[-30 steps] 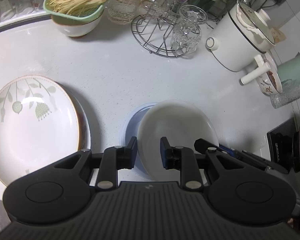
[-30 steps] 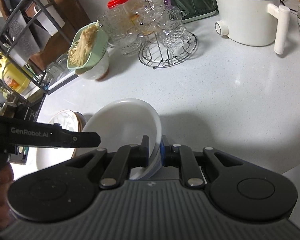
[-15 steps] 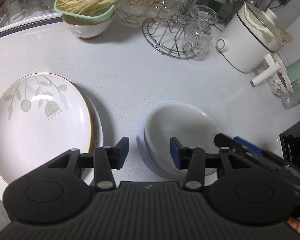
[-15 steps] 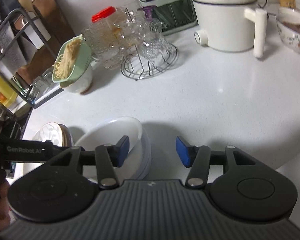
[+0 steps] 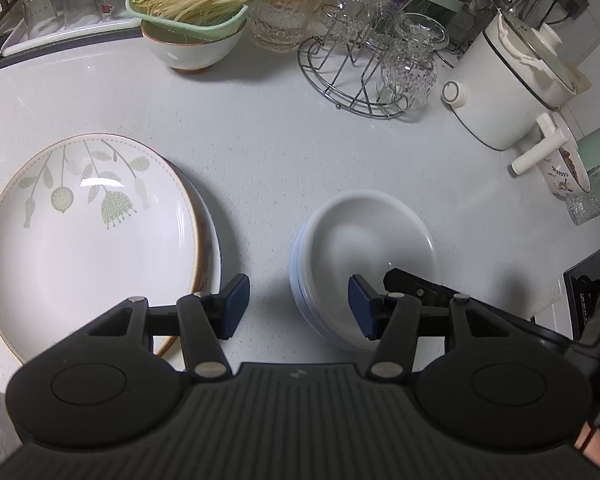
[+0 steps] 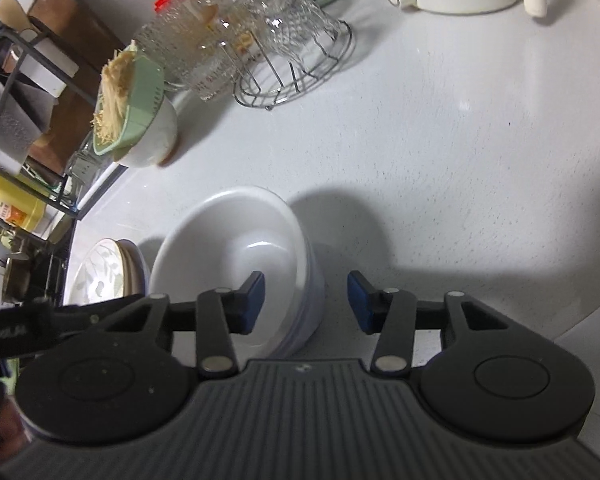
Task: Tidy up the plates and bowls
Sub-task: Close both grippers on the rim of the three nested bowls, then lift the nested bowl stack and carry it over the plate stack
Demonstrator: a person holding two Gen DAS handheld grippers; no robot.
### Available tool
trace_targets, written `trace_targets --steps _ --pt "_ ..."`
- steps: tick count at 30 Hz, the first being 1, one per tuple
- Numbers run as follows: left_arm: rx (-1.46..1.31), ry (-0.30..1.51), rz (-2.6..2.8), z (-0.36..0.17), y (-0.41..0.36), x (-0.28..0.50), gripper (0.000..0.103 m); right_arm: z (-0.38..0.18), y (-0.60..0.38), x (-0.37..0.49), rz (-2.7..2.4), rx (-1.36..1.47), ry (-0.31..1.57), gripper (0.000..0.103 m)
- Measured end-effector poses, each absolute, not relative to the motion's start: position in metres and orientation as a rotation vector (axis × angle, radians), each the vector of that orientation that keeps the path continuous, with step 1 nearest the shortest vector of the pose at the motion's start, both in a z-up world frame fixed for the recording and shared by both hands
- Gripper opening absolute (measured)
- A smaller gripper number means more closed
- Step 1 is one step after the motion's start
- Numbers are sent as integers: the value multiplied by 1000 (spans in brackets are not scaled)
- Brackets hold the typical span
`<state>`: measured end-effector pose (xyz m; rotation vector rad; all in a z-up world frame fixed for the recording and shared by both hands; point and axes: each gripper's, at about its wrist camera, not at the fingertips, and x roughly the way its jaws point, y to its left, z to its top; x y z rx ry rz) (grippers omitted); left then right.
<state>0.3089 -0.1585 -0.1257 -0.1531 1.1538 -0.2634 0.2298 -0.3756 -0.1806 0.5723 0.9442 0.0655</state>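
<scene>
Left gripper [image 5: 298, 306] and right gripper [image 6: 306, 302]: fingers spread wide, holding nothing. White bowl stack [image 5: 364, 240] sits on the countertop [image 5: 260, 140] beside stacked floral plates [image 5: 88, 232].

Left black two-finger gripper [image 5: 298, 306]: blue-padded jaws spread wide, holding nothing. Right black two-finger gripper [image 6: 306, 306]: blue-padded jaws spread wide, likewise holding nothing.

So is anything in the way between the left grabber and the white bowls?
Nothing visible. The left gripper is open right at the near rim of the stacked white bowls, with only bare countertop beneath it. The floral plate sits off to the left, apart from the bowls.
</scene>
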Motion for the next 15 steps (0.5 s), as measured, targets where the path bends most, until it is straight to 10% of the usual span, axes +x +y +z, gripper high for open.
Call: trace_targets --steps 15 --pt "-138 1177 -381 -143 -185 314 61 -183 -392 226 4 605 937 14"
